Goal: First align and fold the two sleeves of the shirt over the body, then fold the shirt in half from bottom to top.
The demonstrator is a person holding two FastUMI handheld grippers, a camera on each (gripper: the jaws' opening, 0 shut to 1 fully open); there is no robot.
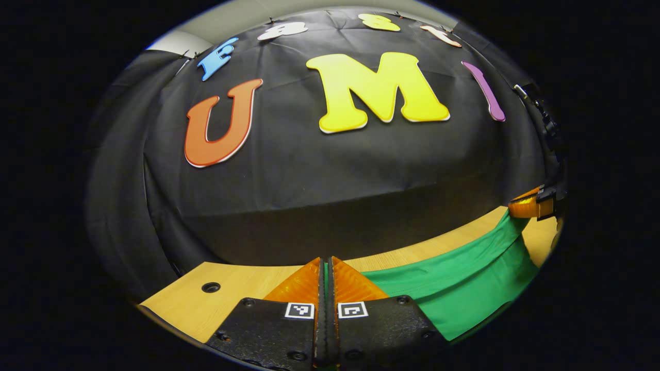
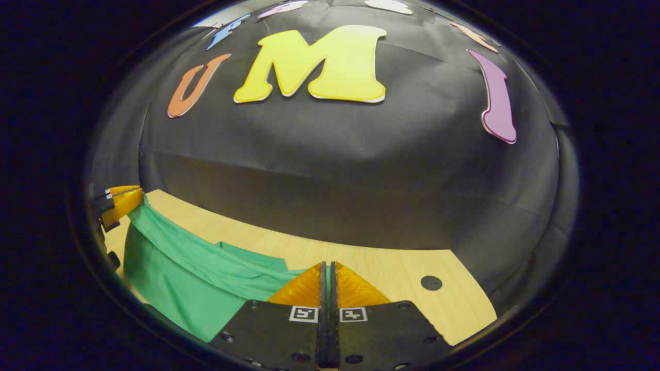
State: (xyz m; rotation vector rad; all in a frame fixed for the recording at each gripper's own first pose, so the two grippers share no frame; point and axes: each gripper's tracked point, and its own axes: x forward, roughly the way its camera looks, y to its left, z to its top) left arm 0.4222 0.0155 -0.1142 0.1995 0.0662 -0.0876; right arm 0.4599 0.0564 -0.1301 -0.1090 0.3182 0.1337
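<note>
Fingers of the left gripper (image 1: 326, 268) sit pressed together in the left gripper view, with a thin sliver of green cloth showing in the slit between them, so they pinch the shirt (image 1: 464, 281) at an edge. From that pinch the shirt runs off to the right and slightly up as a taut band, long axis along the line between the two grippers. It ends at the right gripper (image 1: 531, 203), which sits at the far right edge of that view; the cloth meets its fingers there. Below the taut top edge the fabric hangs in a sagging fold toward the table (image 1: 242, 288). The table's wood surface lies ahead and to the left of the left gripper, with a dark round hole (image 1: 211, 287) in it on the left. Beyond the table stands the black cloth wall (image 1: 335, 175).

Right gripper view mirrors this. Right gripper (image 2: 328, 270) fingers are closed on each other, green showing in the gap, pinching the shirt (image 2: 196, 278). Cloth stretches left and slightly up to the left gripper (image 2: 121, 201) at the far left edge. A second layer of shirt lies just behind the taut edge, on the table (image 2: 392, 268). Another hole (image 2: 431, 282) sits ahead-right of the right gripper. Wall (image 2: 361, 175) stands behind.
</note>
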